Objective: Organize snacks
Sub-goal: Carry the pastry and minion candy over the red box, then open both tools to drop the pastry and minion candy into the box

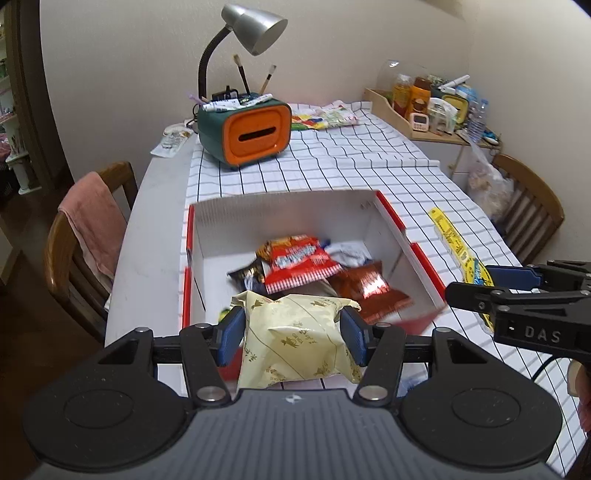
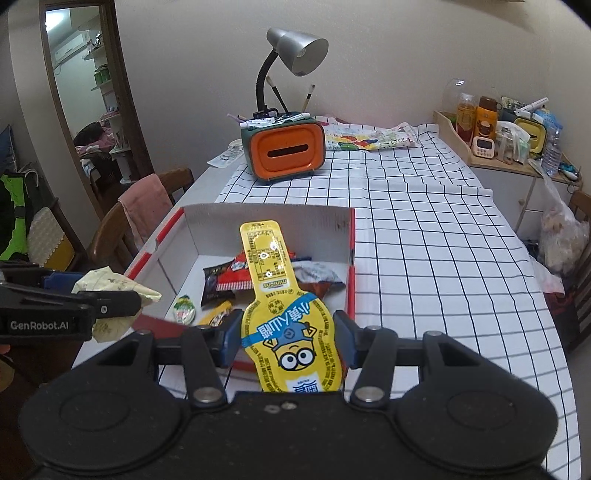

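My left gripper [image 1: 291,334] is shut on a pale cream snack bag [image 1: 295,343], held above the near edge of a white box with red trim [image 1: 280,216]. That box holds several snack packets, among them a red one [image 1: 299,264] and a brown one [image 1: 369,290]. My right gripper [image 2: 286,336] is shut on a long yellow packet with a cartoon face [image 2: 284,314], raised over the same box [image 2: 266,216]. The left wrist view shows the right gripper [image 1: 480,282] at the right edge with the yellow packet [image 1: 458,251]. The left gripper [image 2: 110,295] with the cream bag [image 2: 110,291] shows at the left of the right wrist view.
An orange and green tissue box [image 1: 245,134] with pens and a grey desk lamp [image 1: 255,27] stand at the back of the checked tablecloth [image 1: 351,166]. A side shelf with bottles [image 1: 432,103] is at the back right. Wooden chairs [image 1: 88,236] flank the table.
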`<state>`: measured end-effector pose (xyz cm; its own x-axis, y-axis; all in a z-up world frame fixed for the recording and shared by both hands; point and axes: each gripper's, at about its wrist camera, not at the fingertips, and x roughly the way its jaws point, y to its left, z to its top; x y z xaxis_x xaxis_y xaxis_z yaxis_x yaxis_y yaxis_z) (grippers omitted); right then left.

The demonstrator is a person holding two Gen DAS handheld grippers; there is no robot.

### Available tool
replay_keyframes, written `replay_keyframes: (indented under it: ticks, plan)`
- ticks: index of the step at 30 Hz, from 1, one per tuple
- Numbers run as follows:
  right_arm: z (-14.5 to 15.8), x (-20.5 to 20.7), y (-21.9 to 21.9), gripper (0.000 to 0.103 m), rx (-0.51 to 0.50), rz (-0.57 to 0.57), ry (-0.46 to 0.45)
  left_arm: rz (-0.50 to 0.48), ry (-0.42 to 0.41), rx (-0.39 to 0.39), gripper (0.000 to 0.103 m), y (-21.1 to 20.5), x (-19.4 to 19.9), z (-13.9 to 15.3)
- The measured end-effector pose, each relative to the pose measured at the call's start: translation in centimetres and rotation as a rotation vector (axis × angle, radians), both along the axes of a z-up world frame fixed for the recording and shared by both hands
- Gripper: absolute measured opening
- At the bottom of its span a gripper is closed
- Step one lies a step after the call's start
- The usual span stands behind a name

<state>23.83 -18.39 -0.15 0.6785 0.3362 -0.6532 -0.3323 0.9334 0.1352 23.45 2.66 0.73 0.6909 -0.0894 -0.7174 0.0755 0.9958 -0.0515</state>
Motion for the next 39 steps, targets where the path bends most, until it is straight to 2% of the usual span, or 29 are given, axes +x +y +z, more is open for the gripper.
replay_keyframes:
  ticks: [9, 21, 30, 39]
  plan:
    - [-0.8, 5.9, 1.9, 0.051, -0.066, 0.012, 0.002, 0.043, 0.045, 0.031, 0.056, 0.5, 4.4, -1.3]
    - [-3.8, 12.8, 5.4, 0.051, -0.163, 0.112, 0.097, 0.062, 0.115, 0.095, 0.056, 0.4, 8.5, -4.3]
    - [-6.6, 15.4, 7.9, 0.051, -0.247, 0.178, 0.151, 0.046, 0.164, 0.156, 0.056, -0.6, 10.3, -6.4]
    - [-8.1, 15.7, 9.3, 0.051, -0.238, 0.222, 0.187, 0.039, 0.208, 0.203, 0.056, -1.2, 11.2, -8.4]
